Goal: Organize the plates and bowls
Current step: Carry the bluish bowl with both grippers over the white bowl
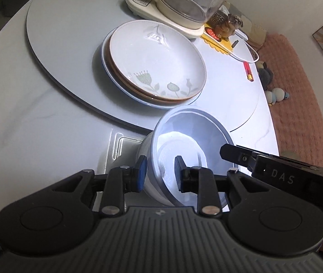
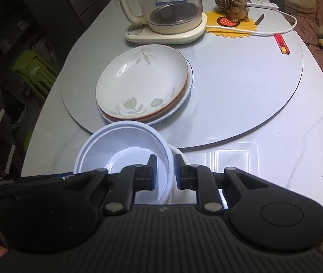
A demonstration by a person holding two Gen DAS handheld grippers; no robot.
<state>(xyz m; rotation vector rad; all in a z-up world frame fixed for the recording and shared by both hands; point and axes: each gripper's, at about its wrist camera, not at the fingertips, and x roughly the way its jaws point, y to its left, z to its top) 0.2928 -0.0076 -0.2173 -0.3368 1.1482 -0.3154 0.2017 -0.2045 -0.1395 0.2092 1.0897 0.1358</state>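
Note:
A white bowl (image 1: 193, 134) with a pale blue rim sits at the table's near edge, just in front of the turntable. My left gripper (image 1: 159, 173) straddles its left wall, one finger outside, one inside, closed on it. My right gripper (image 2: 164, 171) straddles the opposite wall of the same bowl (image 2: 120, 141), also closed on it; it shows in the left wrist view (image 1: 241, 157). A stack of plates (image 1: 154, 63) with a flower-patterned plate on top lies on the grey turntable (image 1: 66, 34) beyond the bowl, also seen in the right wrist view (image 2: 143, 84).
A glass kettle on a cream base (image 2: 168, 11) stands at the back of the turntable (image 2: 241, 95). A dog figurine (image 2: 238, 2) on a yellow mat, a white cable (image 2: 275, 31) and a red pen (image 2: 282, 43) lie back right. A pink sofa (image 1: 298, 104) is beside the table.

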